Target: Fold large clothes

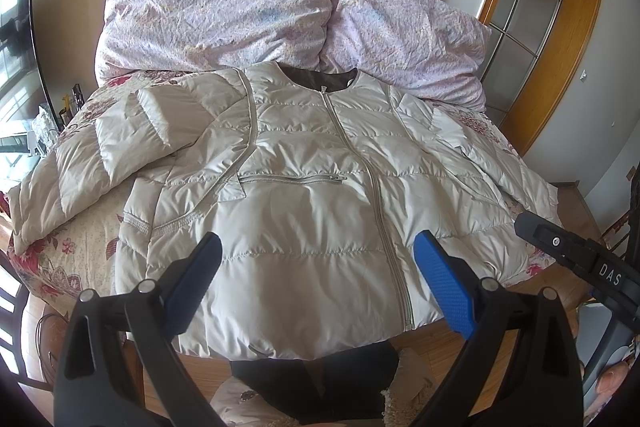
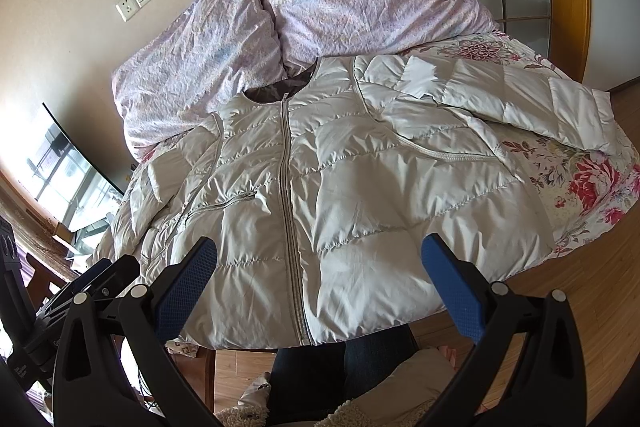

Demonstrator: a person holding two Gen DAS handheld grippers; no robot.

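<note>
Quilted cream down jacket spread face up on floral bedspread, zipped shut, collar toward lilac duvet heaped at the wall end, hem overhanging the near bed edge. Long axis along the zipper, running from the hem straight away from both grippers; both tools therefore face the garment end-on, from the hem side. Left gripper hovering over the lower front panel, blue pads spread wide, nothing between them, no contact with cloth apparent. Right gripper likewise above the hem region, jaws fully parted and empty. In the left wrist view the zipper sits right of centre between the fingers; in the right wrist view it sits left of centre, so the two grippers straddle the midline, one per half. Left-side sleeve angled outward and down toward the bed's left edge, nearer the left gripper. Right-side sleeve stretched out sideways over the bedspread, cuff near the right edge, nearer the right gripper. Judgement: no fold made yet; likely first move a sleeve brought inward across the zipper axis, each sleeve by its own-side gripper. Slippery padded shell likely to slide and spring back.
</note>
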